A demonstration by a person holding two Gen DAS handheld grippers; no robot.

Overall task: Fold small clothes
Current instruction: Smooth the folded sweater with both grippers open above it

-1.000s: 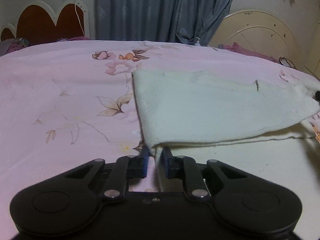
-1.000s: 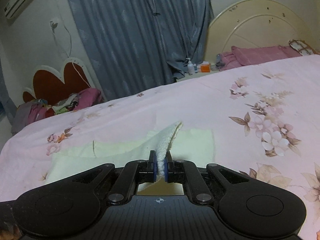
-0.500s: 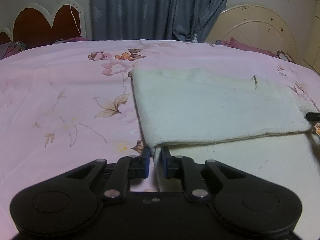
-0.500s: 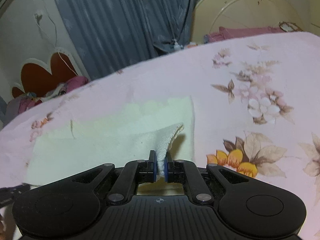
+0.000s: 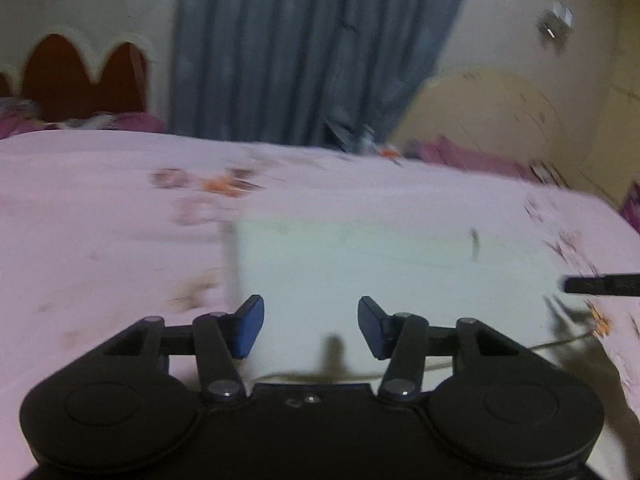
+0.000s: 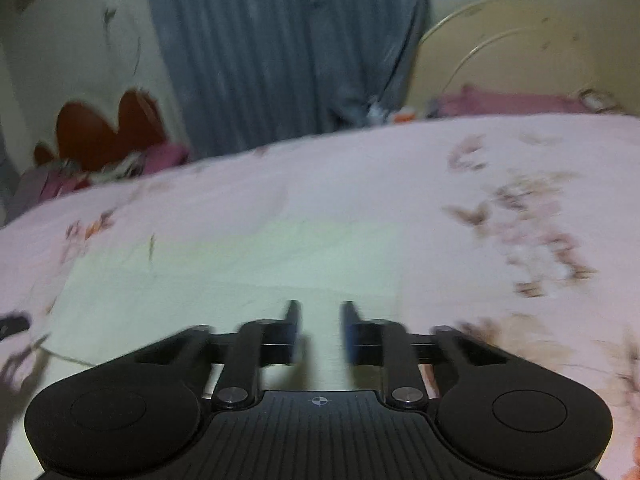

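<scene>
Both views blurred, so I note only the coarse facts. My left gripper (image 5: 311,327) fills the bottom of its frame, its blue-padded fingers (image 5: 248,326) spread wide apart with nothing between them. Seen through that gap and spreading up into the centre of the frame is the pale cloth (image 5: 392,264), lying flat on the pink floral bedspread (image 5: 100,220); its left edge runs straight up from just above the left finger. A thin dark mark sits on the cloth toward centre right. At the right edge of the left view a dark tip pokes in, which I take for my right gripper (image 6: 320,330). In its own view that gripper also sits low in frame with fingers apart, holding nothing, though less widely spread than the left. The cloth (image 6: 224,276) occupies the centre and lower left there, flat on the bedspread (image 6: 500,184), its right edge ending just right of the right finger. Further out, a grey-blue curtain (image 5: 304,48) hangs upper centre, a red scalloped headboard (image 5: 80,76) stands upper left, and a cream arched headboard (image 6: 516,52) upper right. No containers appear in either view.
</scene>
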